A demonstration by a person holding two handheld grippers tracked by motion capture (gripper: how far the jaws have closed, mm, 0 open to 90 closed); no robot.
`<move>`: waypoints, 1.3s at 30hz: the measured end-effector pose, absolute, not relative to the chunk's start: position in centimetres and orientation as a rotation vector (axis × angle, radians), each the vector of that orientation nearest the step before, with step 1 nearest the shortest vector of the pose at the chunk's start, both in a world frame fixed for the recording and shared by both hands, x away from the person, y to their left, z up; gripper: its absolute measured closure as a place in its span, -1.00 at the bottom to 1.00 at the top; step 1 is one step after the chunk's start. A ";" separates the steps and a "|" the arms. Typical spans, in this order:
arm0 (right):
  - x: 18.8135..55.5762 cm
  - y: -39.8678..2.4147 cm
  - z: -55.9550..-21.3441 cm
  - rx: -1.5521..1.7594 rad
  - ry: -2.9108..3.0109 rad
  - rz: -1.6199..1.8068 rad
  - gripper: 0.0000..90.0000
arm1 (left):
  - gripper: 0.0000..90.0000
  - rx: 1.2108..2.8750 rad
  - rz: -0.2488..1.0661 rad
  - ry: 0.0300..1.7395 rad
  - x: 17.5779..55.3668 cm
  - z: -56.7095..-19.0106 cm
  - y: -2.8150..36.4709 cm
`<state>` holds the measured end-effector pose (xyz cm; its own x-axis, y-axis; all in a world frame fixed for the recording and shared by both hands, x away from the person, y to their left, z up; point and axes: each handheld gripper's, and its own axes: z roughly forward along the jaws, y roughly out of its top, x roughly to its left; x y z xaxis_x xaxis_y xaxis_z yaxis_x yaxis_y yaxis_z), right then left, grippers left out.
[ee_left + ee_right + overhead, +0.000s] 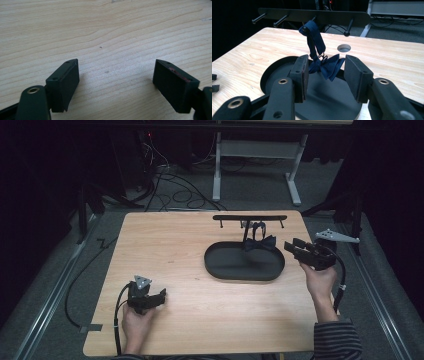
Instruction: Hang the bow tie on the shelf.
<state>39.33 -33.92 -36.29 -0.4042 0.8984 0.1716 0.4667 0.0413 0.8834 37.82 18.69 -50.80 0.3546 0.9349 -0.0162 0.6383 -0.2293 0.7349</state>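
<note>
I am holding my left tool [161, 296] low over the tabletop [190, 265] near its front left corner, its jaws spread wide with nothing between them; in the left gripper view they are framing bare pale wood grain. My left hand [136, 319] is gripping the tool from below, and its cable [118, 320] is trailing back toward the front edge.

I am holding my right tool [292, 245] above the tabletop's right edge, pointing inward at the black oval tray [220, 270], which is sitting right of centre toward the far edge. This tool's jaws are also parted and gripping nothing. My right hand [319, 279] is coming up from a striped sleeve [337, 340] at the front right corner.

A navy bow tie [327, 66] is hanging by its strap [315, 41] from a peg of the black peg rack [317, 16] standing along the far edge, with the bow itself dangling just over the tray's far rim [274, 65]. In the right gripper view the bow is showing between my jaws but farther off, not touching them. A round hole [343, 47] is opening in the tabletop beside the strap, between the tray and the rack.
</note>
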 end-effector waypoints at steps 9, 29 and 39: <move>38.2 -34.6 -36.7 1.387 1.883 1.334 0.25 | -0.52 1.963 0.579 1.365 37.8 -50.8 18.7; 35.3 -35.8 -37.7 1.401 1.848 1.373 0.25 | -0.52 1.963 0.579 1.365 37.8 -50.8 18.7; 34.3 -36.2 -38.3 1.419 1.835 1.390 0.25 | -0.52 1.963 0.579 1.365 37.8 -50.8 18.7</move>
<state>34.28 -36.21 -38.26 -0.3810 0.8964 0.2267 0.4614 -0.0282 0.8867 37.82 18.69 -50.80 0.3545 0.9349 -0.0156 0.6383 -0.2297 0.7347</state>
